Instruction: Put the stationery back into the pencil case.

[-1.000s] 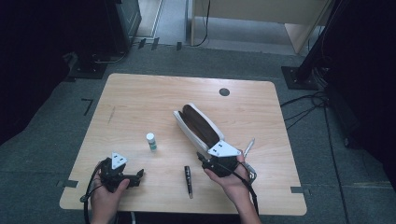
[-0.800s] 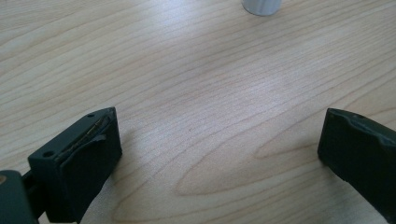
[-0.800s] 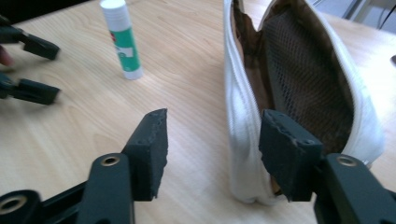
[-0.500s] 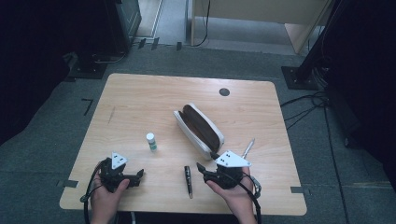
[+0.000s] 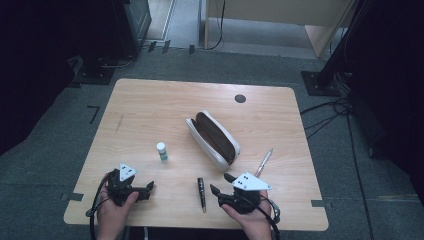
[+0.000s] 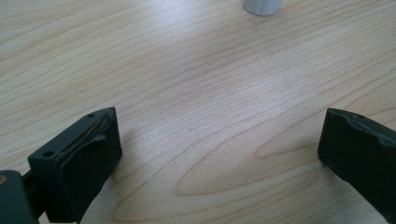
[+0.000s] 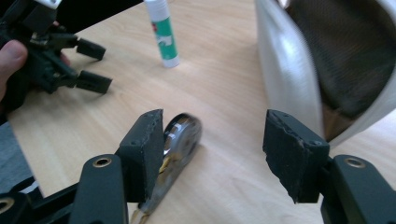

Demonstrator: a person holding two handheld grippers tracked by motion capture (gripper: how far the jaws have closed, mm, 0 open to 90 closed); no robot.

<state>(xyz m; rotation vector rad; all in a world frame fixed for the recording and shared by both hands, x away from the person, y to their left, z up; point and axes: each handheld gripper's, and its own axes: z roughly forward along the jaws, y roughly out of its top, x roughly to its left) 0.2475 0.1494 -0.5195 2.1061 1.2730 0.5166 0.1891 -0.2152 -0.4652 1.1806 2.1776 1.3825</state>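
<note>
Right claw pulled back from the open white pouch toward the near edge of the surface; now low beside the dark pen, which lies just to its left in the high view. Jaws lately opening, now standing apart, nothing pressed between them. In the right gripper view, the pen's metal-capped end sits against the inner face of one jaw, other jaw well clear of it. Reads as a switch from the pouch to the pen: pick-up likely next, not yet begun.

Left claw resting near the front left corner, no change in place; jaws wide, bare wood between them in the left gripper view.

Around: glue stick upright, between the left claw and the pouch, well clear of the pen. Silver pen lying just right of the pouch, close behind the right claw. Pouch mouth gaping, interior dark. Path from pen to pouch short and unobstructed; pouch's near wall close to the far jaw, possible snag on closing.
</note>
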